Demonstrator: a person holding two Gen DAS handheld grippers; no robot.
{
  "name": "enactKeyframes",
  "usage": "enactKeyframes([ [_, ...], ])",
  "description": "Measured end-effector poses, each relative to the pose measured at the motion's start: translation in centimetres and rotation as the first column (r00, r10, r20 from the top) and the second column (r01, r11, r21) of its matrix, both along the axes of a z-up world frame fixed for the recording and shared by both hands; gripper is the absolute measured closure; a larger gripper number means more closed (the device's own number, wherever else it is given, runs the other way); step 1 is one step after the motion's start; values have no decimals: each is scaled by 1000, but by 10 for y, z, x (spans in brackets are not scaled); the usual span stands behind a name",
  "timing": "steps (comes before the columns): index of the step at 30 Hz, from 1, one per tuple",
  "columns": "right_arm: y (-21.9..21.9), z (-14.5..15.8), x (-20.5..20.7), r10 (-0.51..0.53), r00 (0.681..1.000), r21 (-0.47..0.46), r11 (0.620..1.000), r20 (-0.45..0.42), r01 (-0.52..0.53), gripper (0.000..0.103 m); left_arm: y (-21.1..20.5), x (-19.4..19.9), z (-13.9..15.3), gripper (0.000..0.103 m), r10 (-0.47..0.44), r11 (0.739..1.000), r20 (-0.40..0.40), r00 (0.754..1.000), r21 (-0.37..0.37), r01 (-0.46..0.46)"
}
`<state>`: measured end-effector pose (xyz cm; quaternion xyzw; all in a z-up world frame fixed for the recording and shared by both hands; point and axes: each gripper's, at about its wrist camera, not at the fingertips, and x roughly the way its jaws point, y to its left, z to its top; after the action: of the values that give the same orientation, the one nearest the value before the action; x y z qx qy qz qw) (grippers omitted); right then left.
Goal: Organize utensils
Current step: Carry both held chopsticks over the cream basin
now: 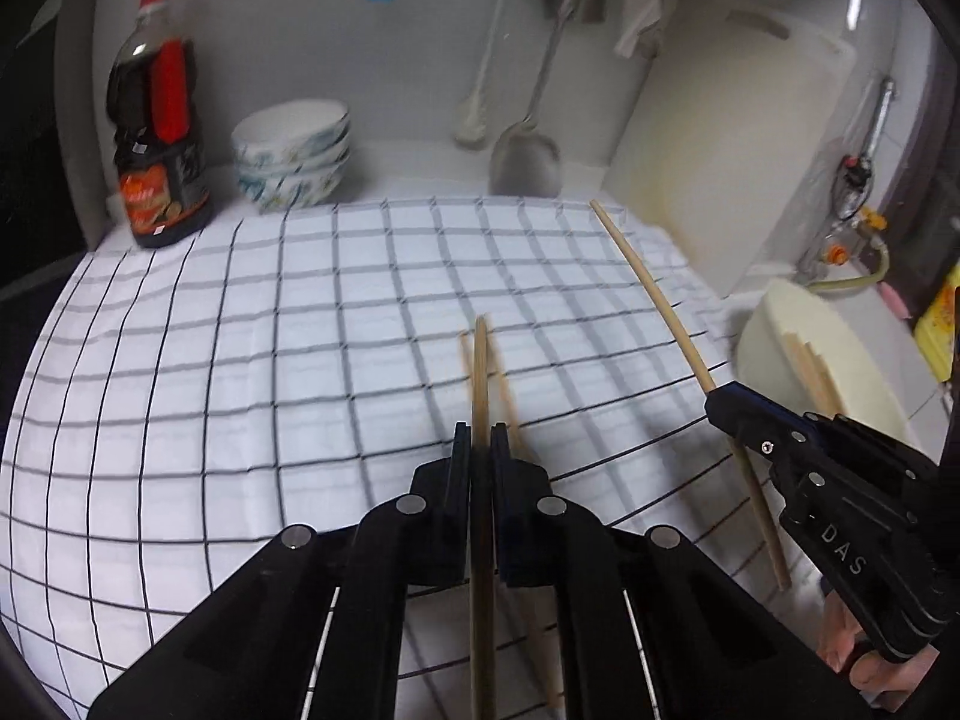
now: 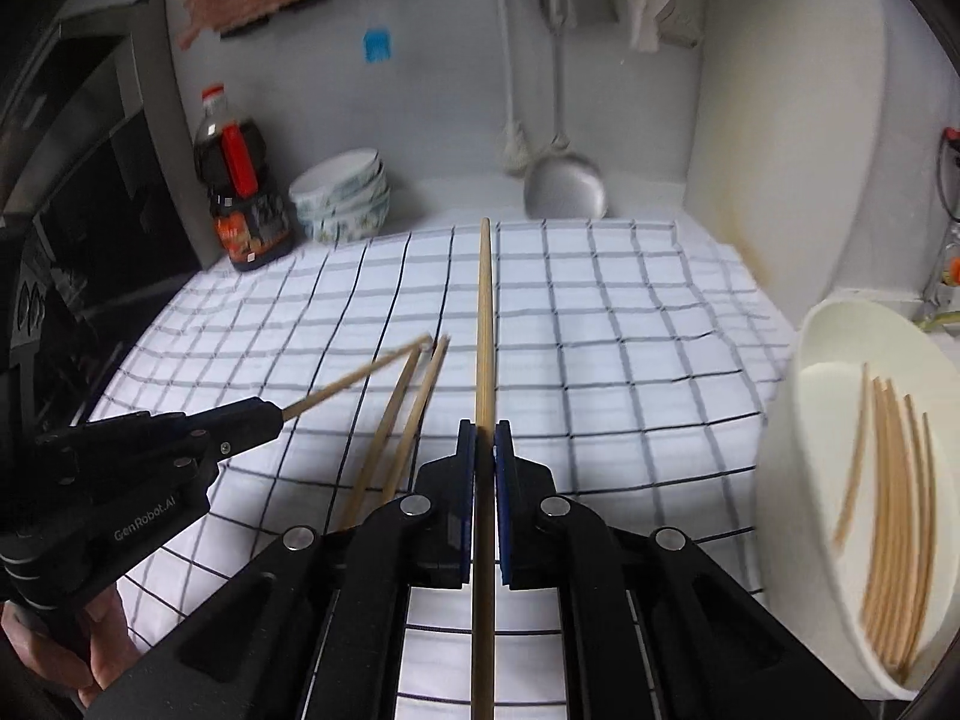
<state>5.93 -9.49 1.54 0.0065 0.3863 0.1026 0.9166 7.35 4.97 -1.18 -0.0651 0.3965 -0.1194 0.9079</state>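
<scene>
Wooden chopsticks: left tool (image 1: 480, 438) clamped on one chopstick (image 1: 479, 360), right tool (image 2: 485, 438) clamped on another (image 2: 483, 312), both held above the checked cloth (image 2: 600, 324). Two loose chopsticks (image 2: 402, 414) lie on the cloth; the white oval dish (image 2: 780, 480), right of the cloth, holds several. Advice: carry level, release low inside the dish. Rear ends of both chopsticks hidden behind the tools; dish rim cut off.

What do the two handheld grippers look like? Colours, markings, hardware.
Both are matte black plastic, with angular linkage arms joined by round silver pins. The left gripper carries "GenRobot.AI" lettering on its side; the right gripper reads "DAS". The right one's finger pads look dark blue. No cables visible.
</scene>
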Motion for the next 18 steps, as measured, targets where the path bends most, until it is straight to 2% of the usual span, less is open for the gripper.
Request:
enactKeyframes([
  [3, -22, 18, -10, -45, 998, 20, 999, 34, 44, 97, -15, 3, 18, 96, -35, 999, 22, 999, -30, 36],
  [10, -84, 41, -28, -173, 982, 58, 984, 81, 168, 97, -49, 13, 62, 96, -108, 990, 78, 991, -78, 114],
  [18, -150, 68, -53, -297, 945, 117, 952, 140, 282, 97, -98, 8, 124, 96, -201, 974, 182, 963, -67, 216],
])
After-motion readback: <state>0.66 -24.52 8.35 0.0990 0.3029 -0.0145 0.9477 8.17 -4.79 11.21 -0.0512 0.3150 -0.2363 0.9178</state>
